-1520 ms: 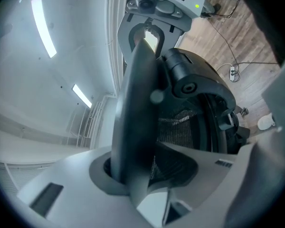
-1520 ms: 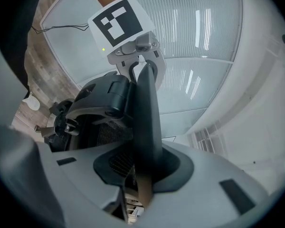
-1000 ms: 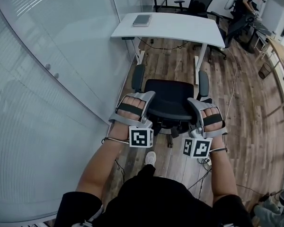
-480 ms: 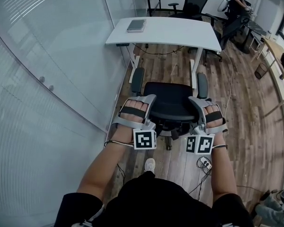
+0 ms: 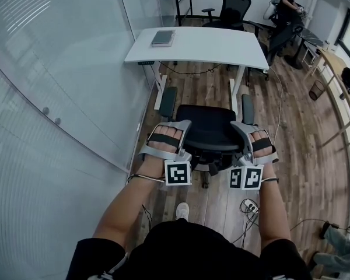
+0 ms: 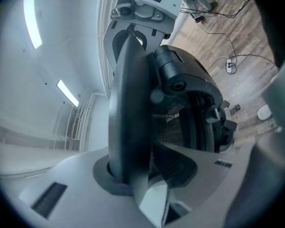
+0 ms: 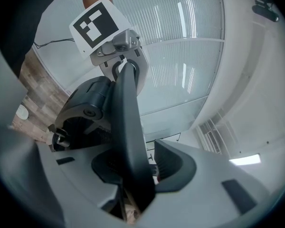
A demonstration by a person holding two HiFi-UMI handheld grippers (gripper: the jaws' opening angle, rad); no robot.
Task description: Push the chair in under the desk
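Observation:
A black office chair (image 5: 209, 127) stands on the wood floor just short of the white desk (image 5: 204, 42), its seat facing the desk. My left gripper (image 5: 176, 132) is shut on the left side of the chair's backrest rim (image 6: 128, 108), which runs between its jaws (image 6: 142, 175). At the other side of the rim (image 7: 128, 122), my right gripper (image 5: 244, 134) grips it the same way, the rim pinched deep in the jaws (image 7: 137, 175). Each gripper shows in the other's view, beyond the rim. The chair's base is mostly hidden under the seat.
A glass wall (image 5: 58, 86) runs along the left. A closed laptop (image 5: 162, 37) lies on the desk. A second black chair (image 5: 232, 7) and a person (image 5: 286, 2) are at the back. Cables and a power strip (image 5: 246, 205) lie on the floor by my right foot.
The chair has rolled forward toward the desk with both grippers still on its backrest. The gap between armrests and desk edge has shrunk.

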